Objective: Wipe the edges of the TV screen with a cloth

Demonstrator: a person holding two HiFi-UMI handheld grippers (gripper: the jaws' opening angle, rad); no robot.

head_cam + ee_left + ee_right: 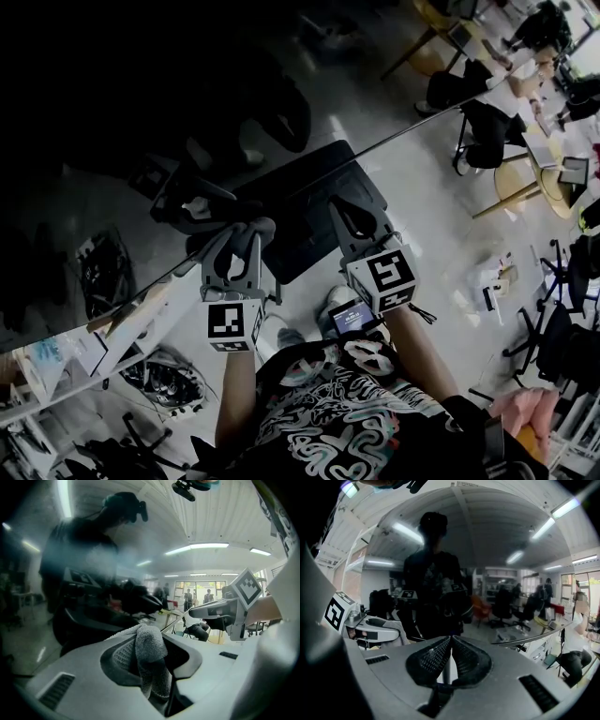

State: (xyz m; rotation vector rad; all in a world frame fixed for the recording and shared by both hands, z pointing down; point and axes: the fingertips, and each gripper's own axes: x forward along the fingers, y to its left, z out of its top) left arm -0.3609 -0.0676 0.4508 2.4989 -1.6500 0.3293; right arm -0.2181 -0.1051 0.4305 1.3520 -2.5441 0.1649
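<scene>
- TV screen (141, 94): dark, glossy, filled upper left of head view. Its edge (412, 131) ran as a thin bright line on a diagonal, low left to high right.
- Cloth (150, 648): grey, nubbly weave, bunched into a thick fold. It stood up between the jaws of the left gripper (246, 246) and humped just above their tips.
- Left gripper: jaws clamped onto the cloth, kept apart only by the thickness of the wad. In head view the tips pointed up toward the screen edge. Could not tell whether cloth touched glass.
- Right gripper (450, 641): ribbed pads closed tip to tip, nothing between them. It sat just beside the left gripper, to its right, also pointed at the edge line.
- Marker cubes: one on each gripper, black-and-white squares facing the head camera (389, 274).
- Person (328, 422): both forearms reached up from the bottom of head view; patterned black-and-white shirt.
- Reflection (433, 573): dark figure of the person mirrored in the screen, seen in both gripper views along with ceiling strip lights.
- Beyond the edge: pale floor (412, 216), and seated people at a round table (525, 183), well apart from the grippers.
</scene>
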